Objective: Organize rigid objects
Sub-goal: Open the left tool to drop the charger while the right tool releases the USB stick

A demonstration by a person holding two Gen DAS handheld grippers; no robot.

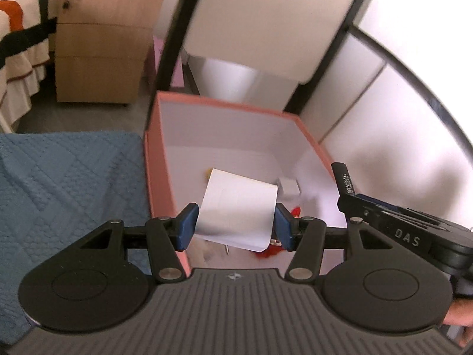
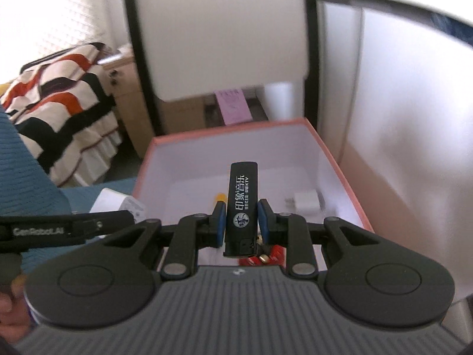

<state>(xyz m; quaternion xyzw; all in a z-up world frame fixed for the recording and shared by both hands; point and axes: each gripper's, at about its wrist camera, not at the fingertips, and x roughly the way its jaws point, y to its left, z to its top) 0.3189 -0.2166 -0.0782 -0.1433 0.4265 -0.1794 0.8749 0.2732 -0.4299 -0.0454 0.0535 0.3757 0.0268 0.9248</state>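
My left gripper is shut on a flat white box, held over the front of an open pink storage box with a white inside. My right gripper is shut on a black lighter with white print, standing upright above the same pink box. The lighter and the right gripper's body show at the right edge of the left wrist view. Inside the box lie a small white charger, something yellow and a red item, mostly hidden behind the fingers.
The pink box rests on a blue quilted cover. Behind it stands a black-framed white chair. A wooden bedside cabinet and a bed with a striped blanket lie to the left. A white wall closes the right side.
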